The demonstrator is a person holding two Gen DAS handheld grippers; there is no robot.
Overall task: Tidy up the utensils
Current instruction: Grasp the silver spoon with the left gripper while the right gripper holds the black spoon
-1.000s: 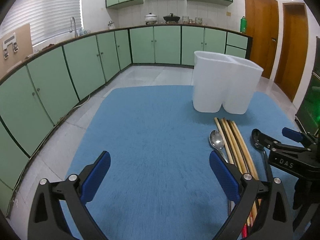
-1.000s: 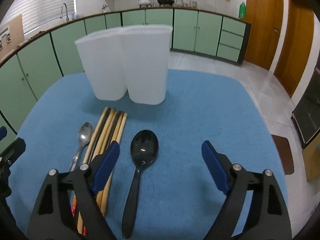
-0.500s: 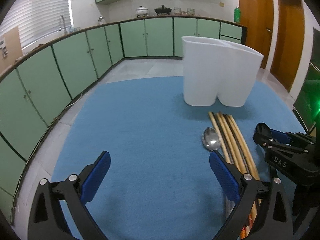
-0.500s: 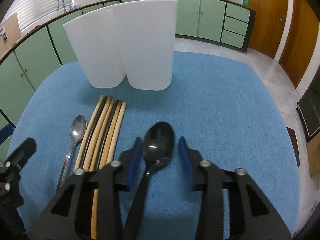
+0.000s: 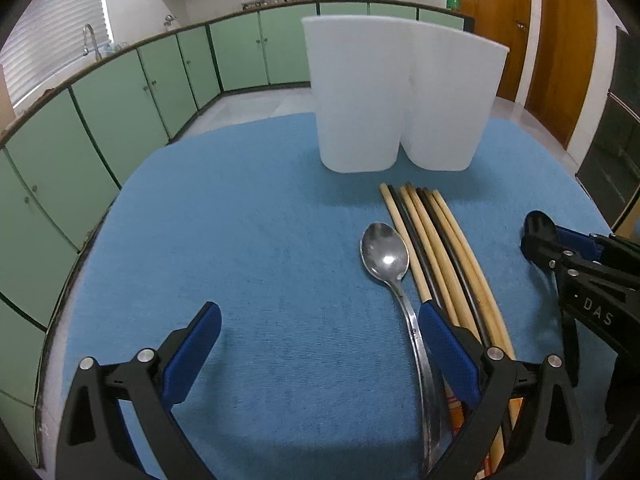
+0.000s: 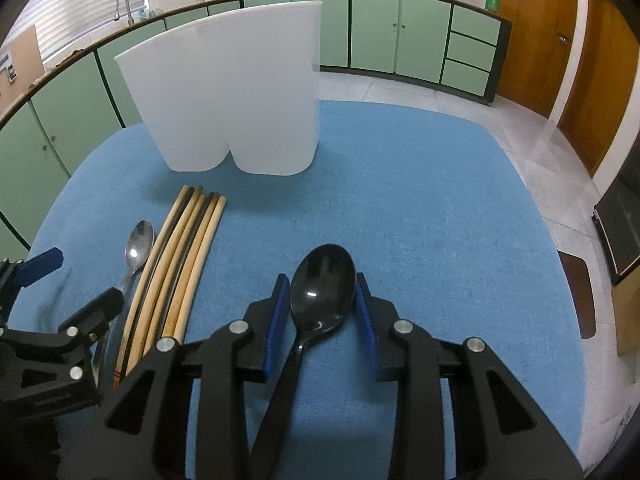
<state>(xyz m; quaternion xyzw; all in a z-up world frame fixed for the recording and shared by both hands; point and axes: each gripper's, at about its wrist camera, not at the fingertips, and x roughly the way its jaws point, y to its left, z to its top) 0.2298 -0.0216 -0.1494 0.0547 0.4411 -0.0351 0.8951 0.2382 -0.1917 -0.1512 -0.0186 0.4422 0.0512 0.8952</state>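
Observation:
A white two-compartment utensil holder (image 5: pixel 404 96) (image 6: pixel 228 92) stands upright at the far side of the blue mat. Several wooden and black chopsticks (image 5: pixel 432 240) (image 6: pixel 180 256) lie side by side in front of it, with a metal spoon (image 5: pixel 386 256) (image 6: pixel 138 244) on their left. My right gripper (image 6: pixel 322 304) is shut on a black spoon (image 6: pixel 322 288), bowl forward, a little above the mat; it shows at the right of the left wrist view (image 5: pixel 538 232). My left gripper (image 5: pixel 320 344) is open and empty, its right finger over the metal spoon's handle and the chopsticks.
The blue mat (image 5: pixel 240 240) (image 6: pixel 440 208) covers a round table. Green kitchen cabinets (image 5: pixel 120 96) curve behind it and wooden doors (image 6: pixel 600 64) stand at the right. A brown floor mat (image 6: pixel 576 292) lies beyond the table's right edge.
My right gripper has closed on the black spoon and lifted it slightly. My left gripper has moved forward and right toward the metal spoon, staying open.

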